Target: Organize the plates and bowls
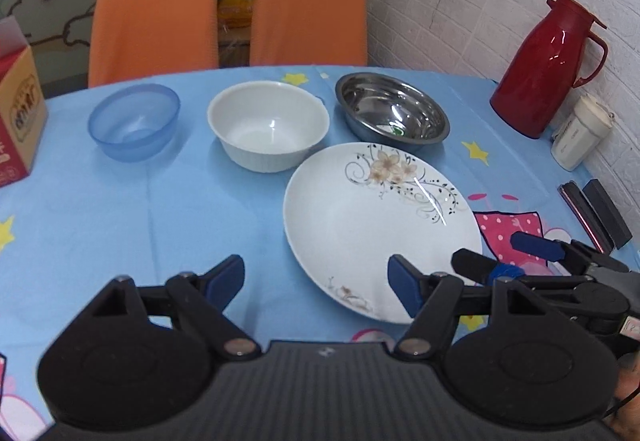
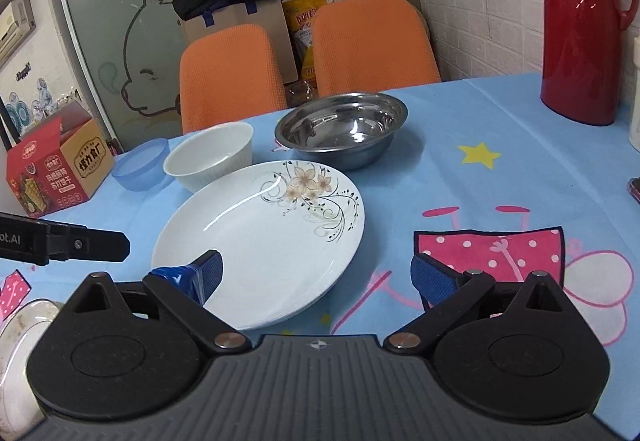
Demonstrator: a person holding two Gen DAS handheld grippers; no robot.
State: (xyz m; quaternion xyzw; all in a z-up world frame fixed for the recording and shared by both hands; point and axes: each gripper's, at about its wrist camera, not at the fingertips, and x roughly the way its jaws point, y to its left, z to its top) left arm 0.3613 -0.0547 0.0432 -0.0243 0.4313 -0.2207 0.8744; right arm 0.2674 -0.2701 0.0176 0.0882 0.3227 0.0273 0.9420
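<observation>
The table [image 1: 160, 209], under a blue cartoon-print cloth, carries everything. The left tongs [image 1: 316, 281] are spread wide and hold nothing; their right pad overlaps the near rim of the flowered plate [image 1: 380, 225] in the left wrist view, though whether it touches cannot be told. The right tongs [image 2: 316, 277] are also wide apart and grip nothing; their left pad lies over the plate's near edge [image 2: 264, 241], and contact there cannot be told either.

Ahead of both tongs, beyond the plate, three bowls stand in a row: the steel bowl [image 1: 392, 113] just behind the plate, the white bowl [image 1: 268, 125] to its left and just beside the plate's far-left rim, then the blue plastic bowl [image 1: 134, 121] farther left, apart from the white one.

Only the left wrist view shows the right tongs from outside [image 1: 536, 245], reaching in beside the plate's right edge, plus a white jar [image 1: 580, 129] and dark flat items [image 1: 596, 213] by the wall. Only the right wrist view shows the left tongs' black body [image 2: 64, 241] to the left of the plate, a whitish dish [image 2: 24, 325] at the lower left corner, and the glass door with a cartoon drawing [image 2: 136, 61]. Both show the red thermos [image 1: 548, 65], the orange chairs [image 1: 152, 13] and the red carton [image 2: 60, 165].
</observation>
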